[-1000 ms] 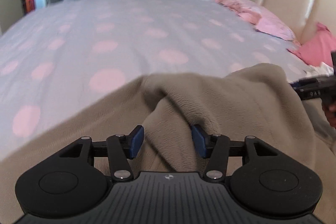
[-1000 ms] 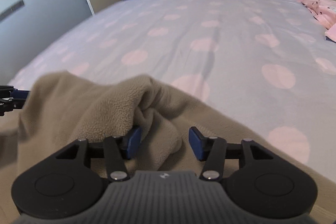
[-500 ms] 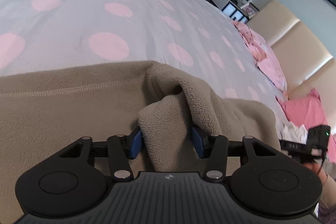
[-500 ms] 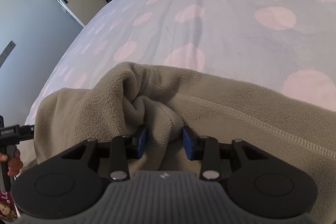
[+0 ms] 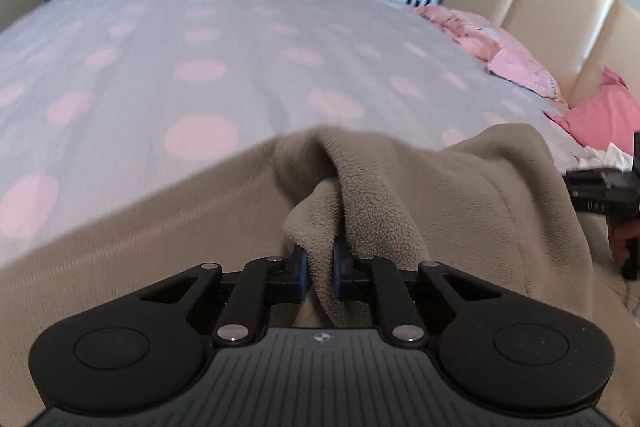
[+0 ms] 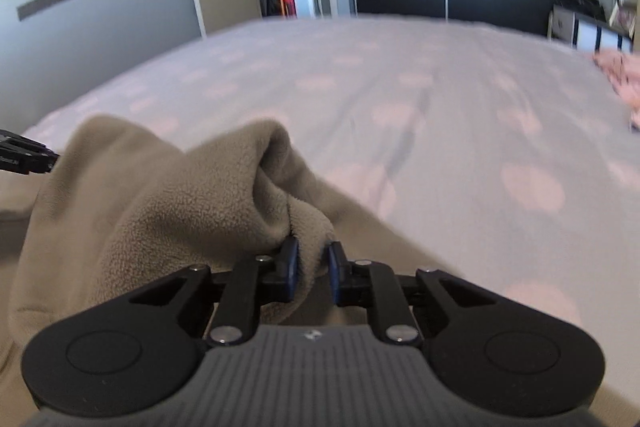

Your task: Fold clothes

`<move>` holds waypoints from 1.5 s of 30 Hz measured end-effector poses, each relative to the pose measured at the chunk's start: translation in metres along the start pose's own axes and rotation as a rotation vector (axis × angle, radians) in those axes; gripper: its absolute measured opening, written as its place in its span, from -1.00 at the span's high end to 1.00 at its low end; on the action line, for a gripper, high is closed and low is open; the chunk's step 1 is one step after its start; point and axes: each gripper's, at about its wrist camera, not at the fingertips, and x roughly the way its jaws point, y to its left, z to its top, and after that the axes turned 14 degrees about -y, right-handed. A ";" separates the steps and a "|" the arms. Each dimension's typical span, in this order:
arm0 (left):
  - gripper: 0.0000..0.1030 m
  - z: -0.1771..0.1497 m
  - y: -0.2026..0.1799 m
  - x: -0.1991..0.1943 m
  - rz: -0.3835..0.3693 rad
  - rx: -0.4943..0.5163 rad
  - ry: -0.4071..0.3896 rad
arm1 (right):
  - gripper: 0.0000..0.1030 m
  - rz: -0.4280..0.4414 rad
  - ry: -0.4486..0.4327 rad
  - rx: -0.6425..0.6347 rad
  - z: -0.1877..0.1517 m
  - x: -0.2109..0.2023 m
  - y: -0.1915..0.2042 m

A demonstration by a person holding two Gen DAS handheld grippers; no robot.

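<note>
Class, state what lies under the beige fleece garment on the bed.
The beige fleece garment lies on the dotted bedspread, which shows beyond its edge. Whatever lies directly beneath the fleece is covered.

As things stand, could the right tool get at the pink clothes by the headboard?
Probably not: the right tool is shut on the beige fleece, and the pink clothes lie well off across the bed.

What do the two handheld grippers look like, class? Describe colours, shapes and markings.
The left gripper and right gripper match: black linkage arms with silver rivets, two round black lobes, a ribbed grey body bearing a small logo, and blue-padded fingers.
</note>
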 end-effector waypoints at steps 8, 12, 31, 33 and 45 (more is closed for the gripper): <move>0.74 0.000 0.005 -0.024 -0.003 -0.013 0.004 | 0.65 -0.029 0.052 0.109 -0.003 -0.009 -0.014; 0.70 0.018 0.000 -0.040 0.016 0.009 -0.059 | 0.35 -0.080 0.004 0.092 0.011 -0.026 -0.009; 0.91 0.017 -0.015 0.005 0.068 -0.034 -0.003 | 0.88 -0.071 -0.032 0.386 0.023 0.007 -0.017; 0.91 0.014 -0.013 0.007 0.064 -0.021 0.003 | 0.89 -0.079 -0.014 0.352 0.016 0.013 -0.016; 0.64 0.020 -0.051 -0.043 0.054 0.158 -0.112 | 0.38 -0.084 -0.116 0.142 0.024 -0.040 0.003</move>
